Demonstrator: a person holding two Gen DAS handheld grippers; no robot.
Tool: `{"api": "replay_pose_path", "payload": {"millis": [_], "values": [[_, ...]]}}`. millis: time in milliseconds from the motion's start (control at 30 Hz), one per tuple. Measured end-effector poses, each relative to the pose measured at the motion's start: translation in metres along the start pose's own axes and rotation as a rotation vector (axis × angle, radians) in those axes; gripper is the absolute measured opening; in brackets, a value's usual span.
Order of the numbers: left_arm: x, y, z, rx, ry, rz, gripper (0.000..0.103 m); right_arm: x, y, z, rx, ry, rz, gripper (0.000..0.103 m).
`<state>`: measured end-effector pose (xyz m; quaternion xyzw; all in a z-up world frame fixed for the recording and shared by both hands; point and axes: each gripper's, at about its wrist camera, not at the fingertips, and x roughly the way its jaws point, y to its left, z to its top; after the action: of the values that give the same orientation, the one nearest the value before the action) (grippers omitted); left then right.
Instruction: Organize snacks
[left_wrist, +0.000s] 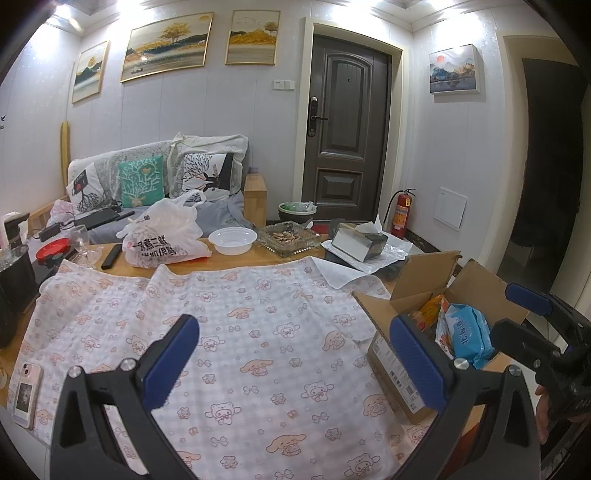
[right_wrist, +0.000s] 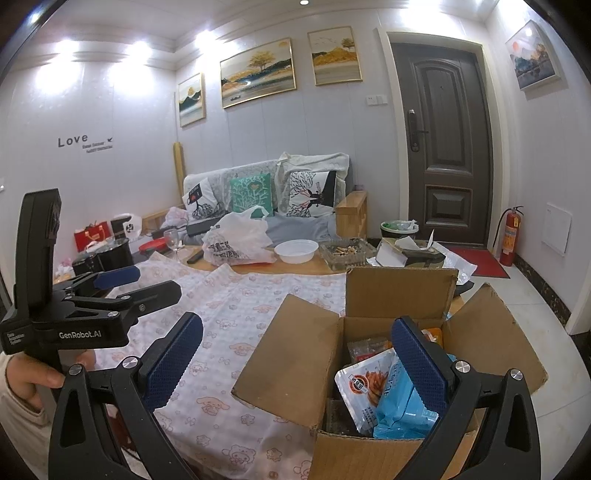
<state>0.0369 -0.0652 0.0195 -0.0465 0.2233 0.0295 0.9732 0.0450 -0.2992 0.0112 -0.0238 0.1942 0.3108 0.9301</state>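
I am holding my left gripper (left_wrist: 295, 365) with its blue pads spread wide and nothing between them, hovering over the patterned cloth (left_wrist: 236, 332), which is lying bare and unobstructed across most of the table in front of me. My right gripper (right_wrist: 295, 365) is likewise released and empty, hanging over the near left flap of the cardboard box (right_wrist: 295, 354), with its right pad sitting above the box opening. The box is standing at the right end of the cloth, all flaps folded outward, its right side reaching past the table edge toward the tiled floor. Inside, the snacks are standing upright: a blue packet (right_wrist: 400, 406) just beside a white packet with a red label (right_wrist: 364, 384), and an orange one (left_wrist: 430, 308) behind. Along the cloth's far edge, a plastic bag (left_wrist: 166, 236), white bowl (left_wrist: 232, 240), glass ashtray (left_wrist: 290, 238) and tissue box (left_wrist: 360, 242) are crowding the wood.
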Motion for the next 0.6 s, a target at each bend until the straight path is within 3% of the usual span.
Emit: {"api": "replay_pose_path", "payload": {"millis": [600], "values": [[0.0005, 0.0029, -0.0016, 0.002, -0.002, -0.003, 0.102, -0.0007, 0.0015, 0.0016, 0.001, 0.001, -0.001, 0.102]]}}
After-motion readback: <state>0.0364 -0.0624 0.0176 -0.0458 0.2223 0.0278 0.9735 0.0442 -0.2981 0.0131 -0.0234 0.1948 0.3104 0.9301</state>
